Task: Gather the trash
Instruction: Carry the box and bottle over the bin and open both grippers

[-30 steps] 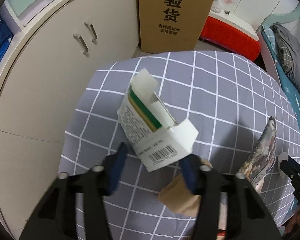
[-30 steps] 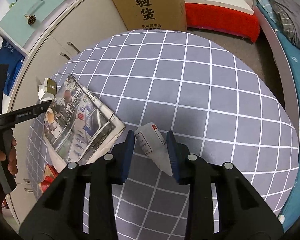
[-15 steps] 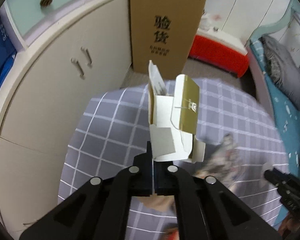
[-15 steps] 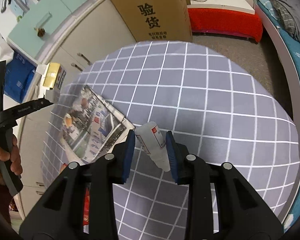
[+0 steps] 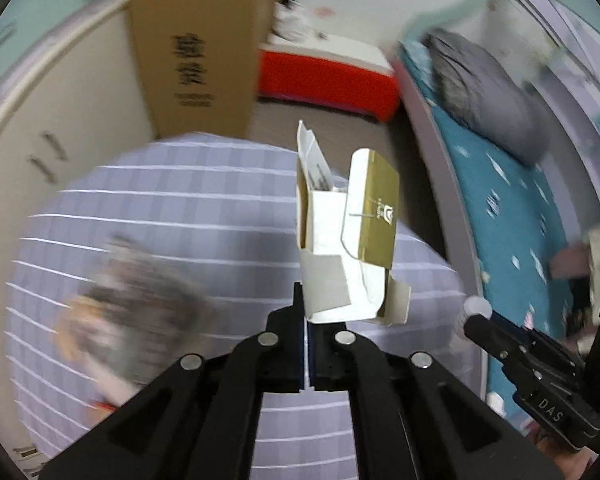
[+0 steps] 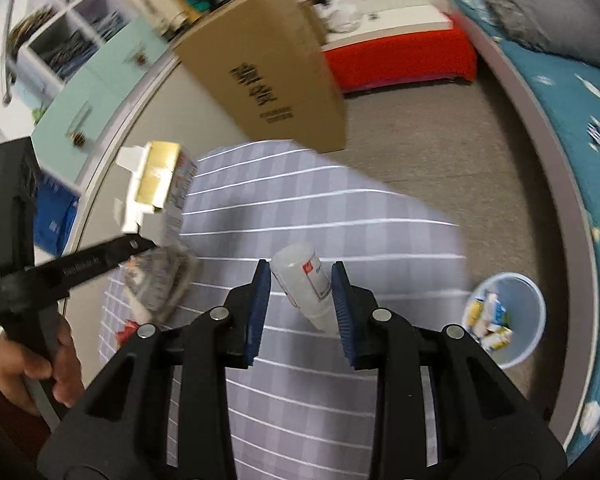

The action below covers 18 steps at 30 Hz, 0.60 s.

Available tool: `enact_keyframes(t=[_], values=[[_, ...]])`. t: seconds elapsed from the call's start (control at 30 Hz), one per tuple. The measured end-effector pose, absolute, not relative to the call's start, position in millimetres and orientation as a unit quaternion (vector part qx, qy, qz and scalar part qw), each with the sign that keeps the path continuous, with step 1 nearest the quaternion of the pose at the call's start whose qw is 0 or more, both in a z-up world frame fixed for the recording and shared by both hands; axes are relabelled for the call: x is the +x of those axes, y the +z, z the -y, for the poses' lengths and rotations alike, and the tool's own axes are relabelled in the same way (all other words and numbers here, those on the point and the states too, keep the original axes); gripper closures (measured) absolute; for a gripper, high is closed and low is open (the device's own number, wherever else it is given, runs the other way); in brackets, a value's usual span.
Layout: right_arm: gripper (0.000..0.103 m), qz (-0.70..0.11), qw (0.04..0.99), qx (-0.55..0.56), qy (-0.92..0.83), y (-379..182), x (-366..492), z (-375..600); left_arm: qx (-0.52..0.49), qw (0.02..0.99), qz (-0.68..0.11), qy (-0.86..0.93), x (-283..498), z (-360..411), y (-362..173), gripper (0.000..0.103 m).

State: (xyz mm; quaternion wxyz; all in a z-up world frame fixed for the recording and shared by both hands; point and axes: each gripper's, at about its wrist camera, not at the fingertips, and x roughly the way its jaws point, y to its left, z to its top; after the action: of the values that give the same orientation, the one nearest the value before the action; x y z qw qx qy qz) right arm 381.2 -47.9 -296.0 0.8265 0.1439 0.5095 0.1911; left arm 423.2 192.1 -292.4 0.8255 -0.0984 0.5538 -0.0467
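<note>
The left gripper (image 5: pixel 306 344) is clenched tight on a flap of the opened gold-and-white carton (image 5: pixel 348 236), its black fingers angled steeply down over the grey checked tablecloth (image 5: pixel 204 200). The carton stands up from the jaws, long axis roughly upright, open flaps splayed at top and bottom. The right gripper (image 6: pixel 300 300) grasps a small white bottle (image 6: pixel 306 284) between its blue pads (image 6: pixel 258 304); the bottle lies tilted, one end towards the far left, the other pointing near and right. A hand (image 6: pixel 28 372) holds the left tool's handle at the near left. A blurred newspaper (image 6: pixel 160 280) lies on the cloth to the left. Far behind stands a tall cardboard box (image 6: pixel 276 76); on the floor to the right sits a pale blue bin (image 6: pixel 532 312) holding packets.
</note>
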Motion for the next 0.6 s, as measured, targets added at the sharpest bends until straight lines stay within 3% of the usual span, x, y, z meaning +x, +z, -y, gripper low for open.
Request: enact_keyframes(t=[0.37, 0.43, 0.47, 0.6], values=[[0.075, -0.522, 0.827, 0.197, 0.075, -321.3, 351.9, 243.1, -0.037, 0.781, -0.602, -0.164, 420.8, 34.8, -333.8, 0.102], [0.061, -0.528, 0.82, 0.21, 0.066, -329.0, 350.7, 265.1, -0.028, 0.772, -0.611, -0.174, 420.1, 63.9, -341.2, 0.102], [0.048, -0.526, 0.821, 0.213, 0.06, -330.2, 349.5, 273.4, -0.026, 0.768, -0.614, -0.178, 420.1, 73.7, -343.7, 0.102], [0.047, -0.524, 0.82, 0.224, 0.047, -335.0, 344.2, 304.5, -0.007, 0.756, -0.627, -0.187, 421.7, 110.3, -355.3, 0.102]])
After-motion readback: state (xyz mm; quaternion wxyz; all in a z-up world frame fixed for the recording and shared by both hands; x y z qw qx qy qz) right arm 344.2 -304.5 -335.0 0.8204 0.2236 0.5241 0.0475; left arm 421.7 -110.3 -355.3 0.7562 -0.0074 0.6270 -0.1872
